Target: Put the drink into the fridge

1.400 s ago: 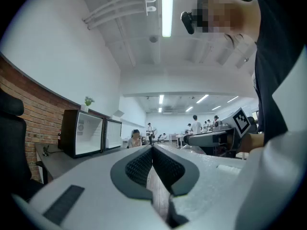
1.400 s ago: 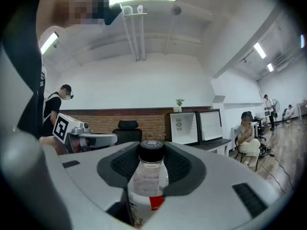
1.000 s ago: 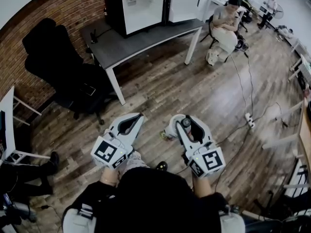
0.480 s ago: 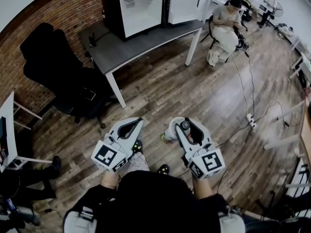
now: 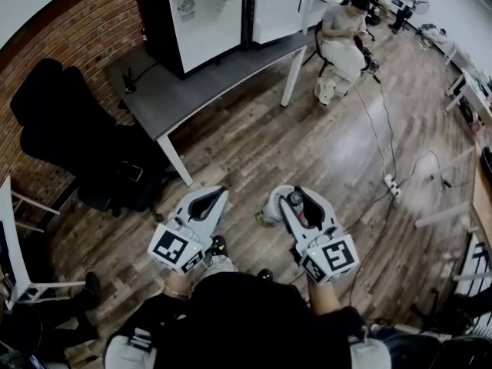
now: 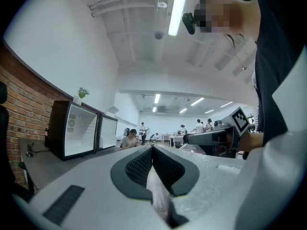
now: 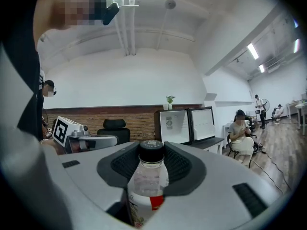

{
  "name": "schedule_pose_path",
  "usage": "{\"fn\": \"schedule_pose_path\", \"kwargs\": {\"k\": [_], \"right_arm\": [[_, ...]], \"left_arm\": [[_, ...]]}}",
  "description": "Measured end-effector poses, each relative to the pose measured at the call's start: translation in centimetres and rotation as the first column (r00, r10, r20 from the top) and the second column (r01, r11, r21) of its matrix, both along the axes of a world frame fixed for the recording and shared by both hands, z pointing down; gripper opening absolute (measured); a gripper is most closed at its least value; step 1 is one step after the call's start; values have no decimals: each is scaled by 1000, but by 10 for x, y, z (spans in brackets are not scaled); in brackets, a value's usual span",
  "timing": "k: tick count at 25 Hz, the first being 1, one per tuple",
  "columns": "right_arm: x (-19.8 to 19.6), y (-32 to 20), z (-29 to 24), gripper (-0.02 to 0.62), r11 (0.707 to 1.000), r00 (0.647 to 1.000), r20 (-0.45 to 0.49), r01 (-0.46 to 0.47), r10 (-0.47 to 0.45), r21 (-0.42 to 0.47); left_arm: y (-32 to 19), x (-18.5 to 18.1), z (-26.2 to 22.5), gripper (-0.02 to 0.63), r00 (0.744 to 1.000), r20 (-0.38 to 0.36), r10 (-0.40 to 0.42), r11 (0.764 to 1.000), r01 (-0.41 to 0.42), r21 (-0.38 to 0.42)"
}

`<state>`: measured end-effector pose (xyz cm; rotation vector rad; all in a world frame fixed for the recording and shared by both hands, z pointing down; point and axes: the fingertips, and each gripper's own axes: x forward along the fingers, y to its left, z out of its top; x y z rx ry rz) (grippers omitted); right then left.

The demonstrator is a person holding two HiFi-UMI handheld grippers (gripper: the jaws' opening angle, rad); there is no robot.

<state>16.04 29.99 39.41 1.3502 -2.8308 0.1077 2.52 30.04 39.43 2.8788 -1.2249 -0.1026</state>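
The drink is a clear bottle with a black cap and a red-and-white label. My right gripper is shut on it, its dark pads pressed on either side of the neck. In the head view the bottle's cap shows between the jaws of the right gripper, held over the wooden floor. My left gripper is level beside it, jaws together and holding nothing. The fridge, black with a pale front, stands on the grey table ahead, some way off. It also shows as the fridge behind the bottle.
A black office chair stands left of the table against the brick wall. A person sits on a chair right of the table. Cables and a power strip lie on the floor to the right. White desks line the right edge.
The table and fridge have slid left and lower in the head view and look larger. Both grippers keep the same pose, the bottle still in the right one.
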Motion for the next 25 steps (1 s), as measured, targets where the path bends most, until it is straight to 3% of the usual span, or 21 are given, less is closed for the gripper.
{"fn": "schedule_pose_path", "kwargs": {"k": [17, 25], "right_arm": [[-70, -113, -3, 150, 998, 997, -49, -64, 63, -3], [-85, -135, 3, 150, 994, 993, -50, -109, 108, -6]], "left_arm": [[-122, -81, 14, -3, 999, -41, 28, 999, -29, -22], [-149, -96, 17, -5, 996, -39, 78, 997, -78, -5]]}}
